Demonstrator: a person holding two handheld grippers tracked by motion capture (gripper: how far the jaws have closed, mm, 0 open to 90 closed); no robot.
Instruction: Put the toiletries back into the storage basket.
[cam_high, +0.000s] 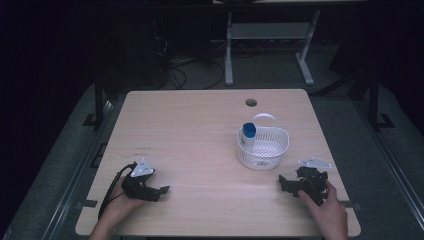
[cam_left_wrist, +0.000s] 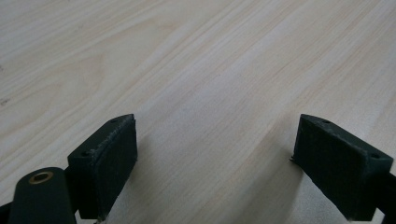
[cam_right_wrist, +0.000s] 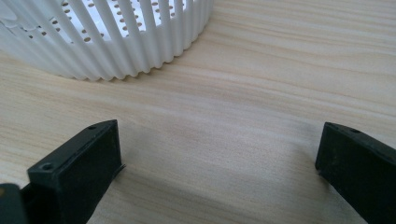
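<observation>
White basket (cam_high: 270, 150) with blue-capped bottle (cam_high: 248, 134) inside sits on table (cam_high: 200, 130), just ahead-left of right gripper (cam_high: 286, 183). Left gripper (cam_high: 162, 192) well apart from it. Both spread wide, holding nothing.

**Where Everything Is Sitting**

A basket (cam_high: 263, 148) is sitting on the table (cam_high: 200, 130), over on the right half. A bottle (cam_high: 248, 135) is standing inside it, at its left side. The left gripper (cam_high: 161, 191) is resting near the front left. The right gripper (cam_high: 284, 182) is resting near the front right, just before the basket.
</observation>
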